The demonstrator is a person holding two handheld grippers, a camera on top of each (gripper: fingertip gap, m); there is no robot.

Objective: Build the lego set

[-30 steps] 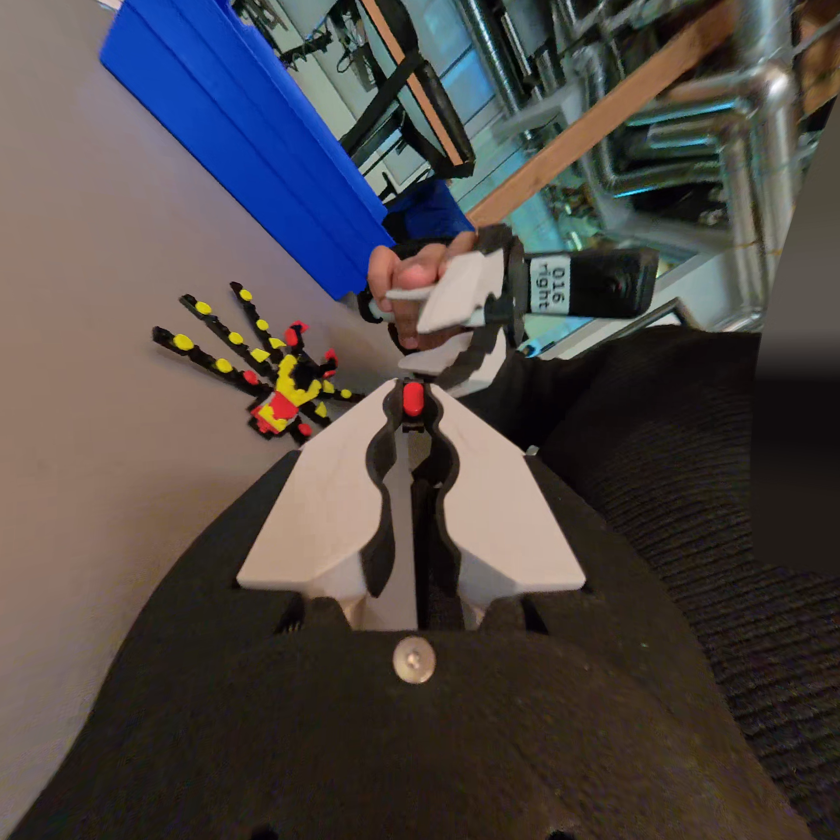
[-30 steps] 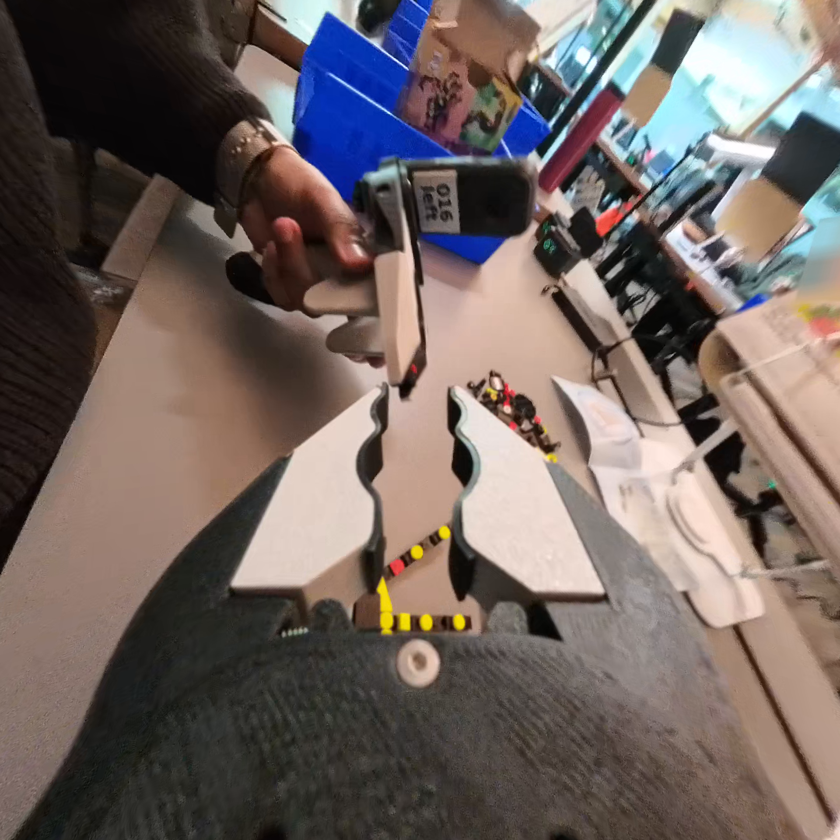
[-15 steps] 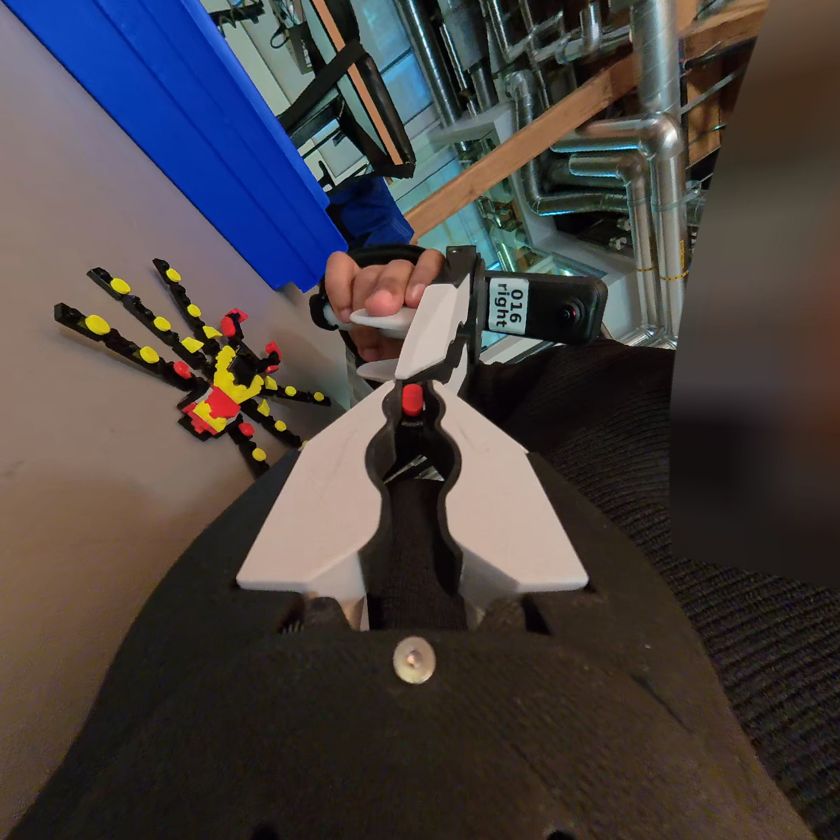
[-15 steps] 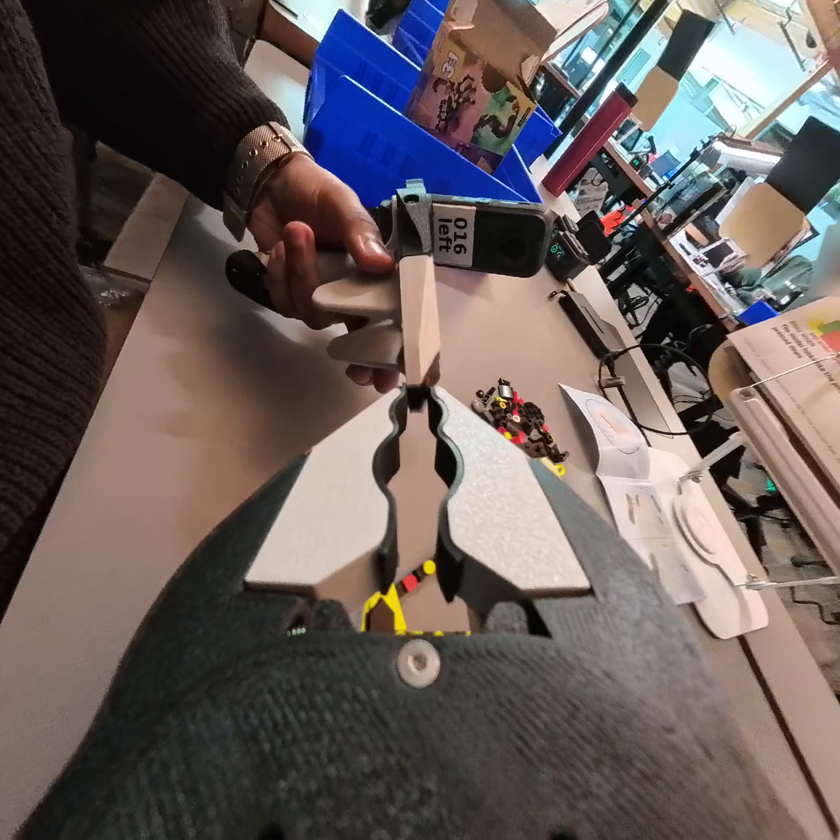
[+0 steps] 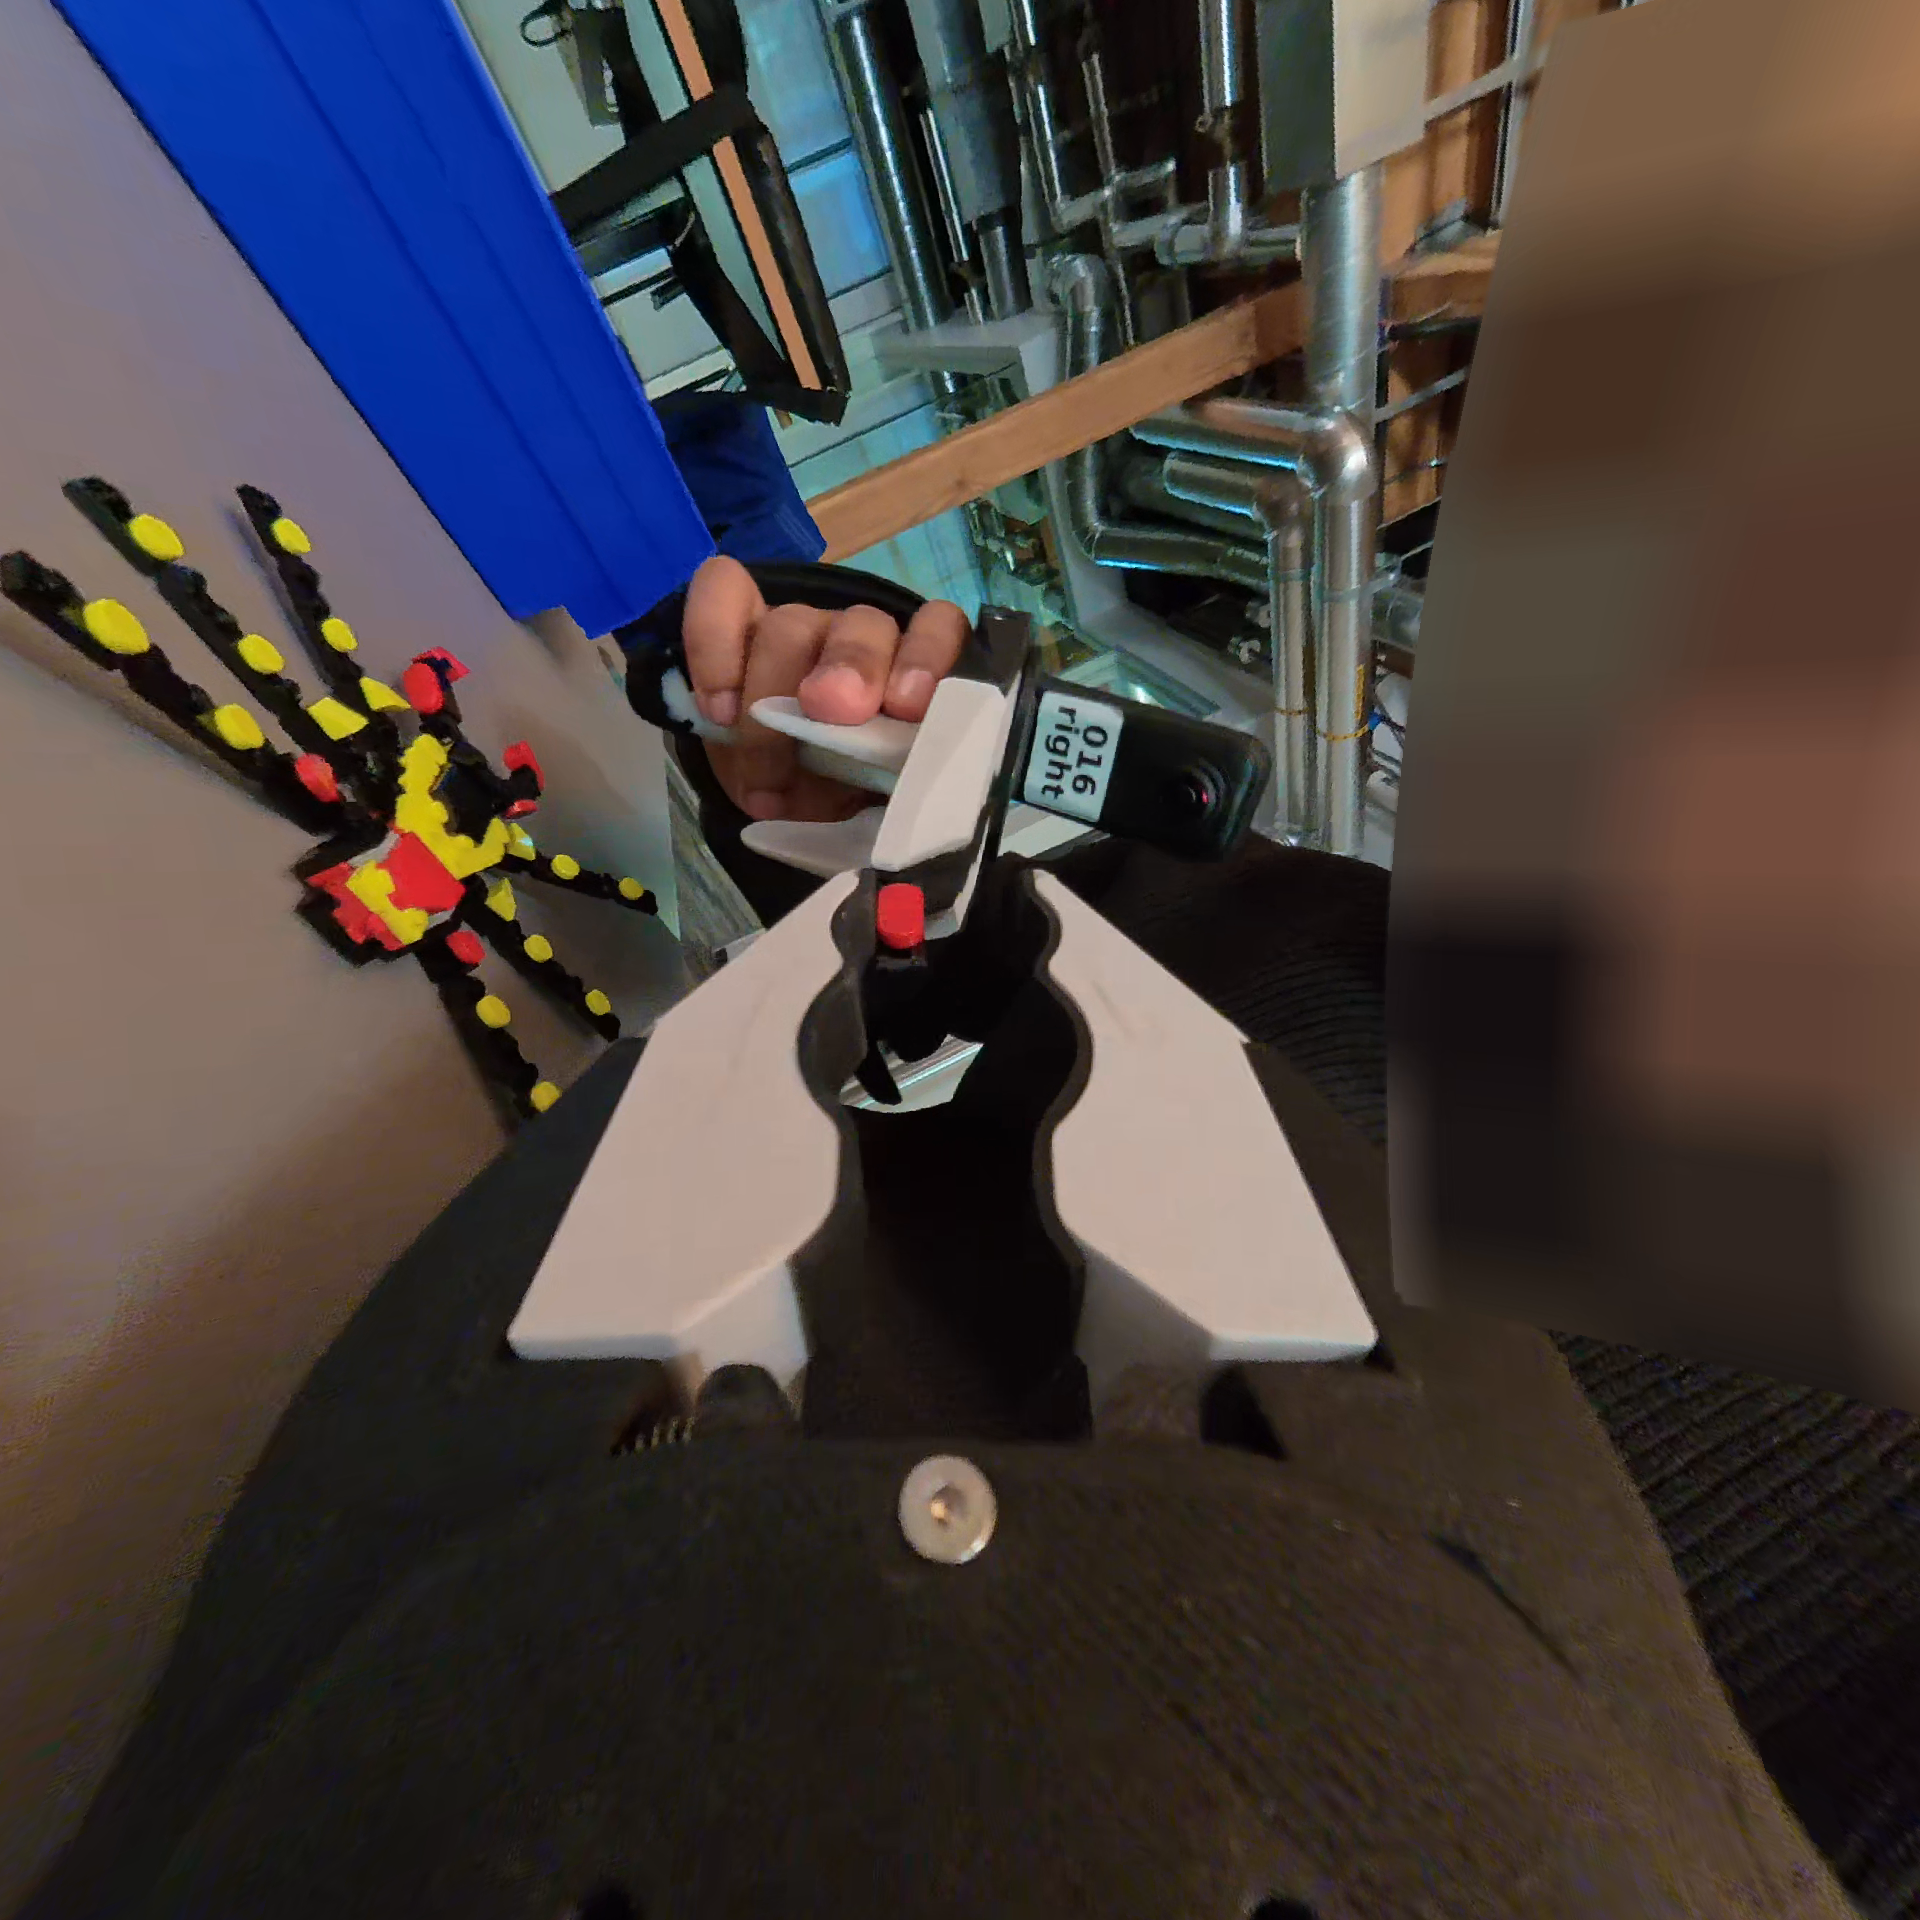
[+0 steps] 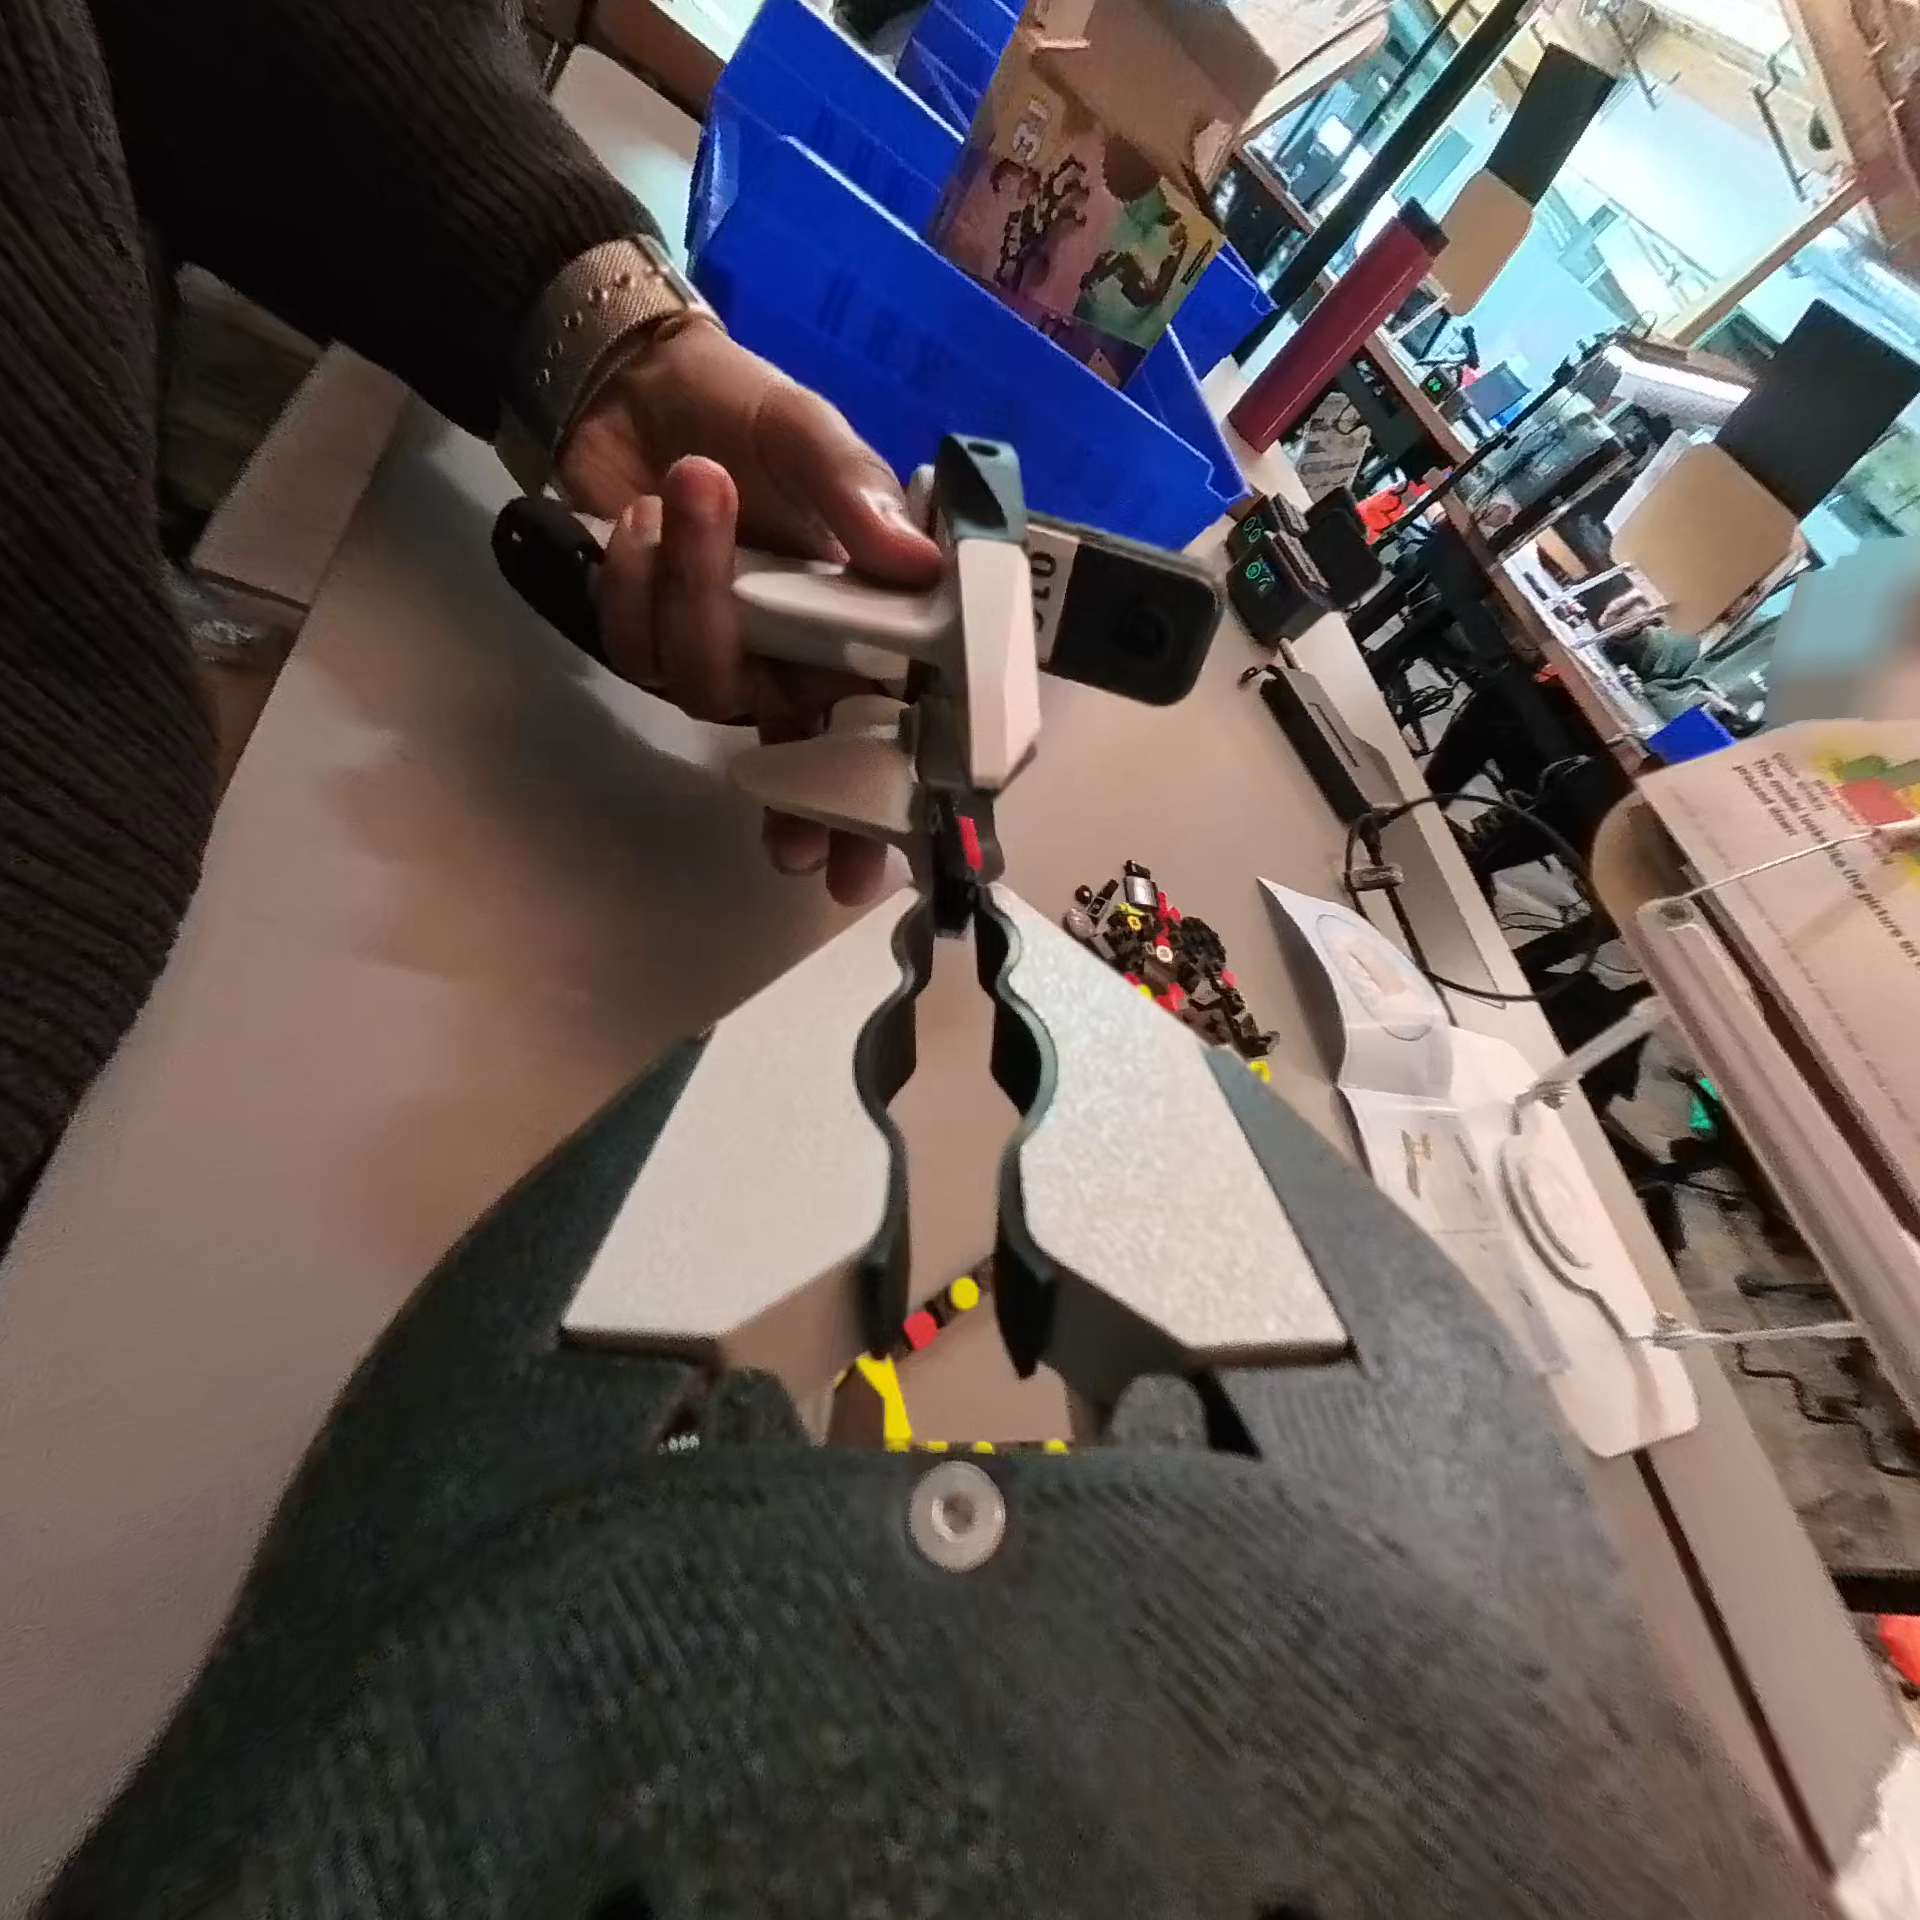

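Both grippers meet tip to tip above the table (image 6: 416, 987), with one small red-and-black piece (image 5: 899, 916) between them.

Right gripper (image 6: 954, 916): jaws nearly together, pinching the black end of that piece at the very tips. We read that as a real grip.

Left gripper (image 5: 940, 906): jaws narrow but not together. The red end sits against one pad. The other pad is clear of it, and the right gripper's fingertip fills that gap. We read the left as not clamping, though the right wrist view shows it edge-on and can't confirm.

Piece axis: in the right wrist view it runs roughly straight from the left tips to the right tips, red end toward the left gripper, black end toward the right. The two grippers come at it from opposite ends and cross at an angle, not in line.

Around it:
- Spider-like brick model (image 5: 416, 831), black legs with yellow and red studs, flat on the table, well off to the left gripper's side and touching neither gripper. Part of a leg shows under the right gripper.
- Blue bins (image 6: 935, 312) behind, one with a cardboard box (image 6: 1081, 208) in it.
- Pile of loose bricks (image 6: 1174, 966) just past the right tips, paper sheets (image 6: 1455, 1143) beside it.
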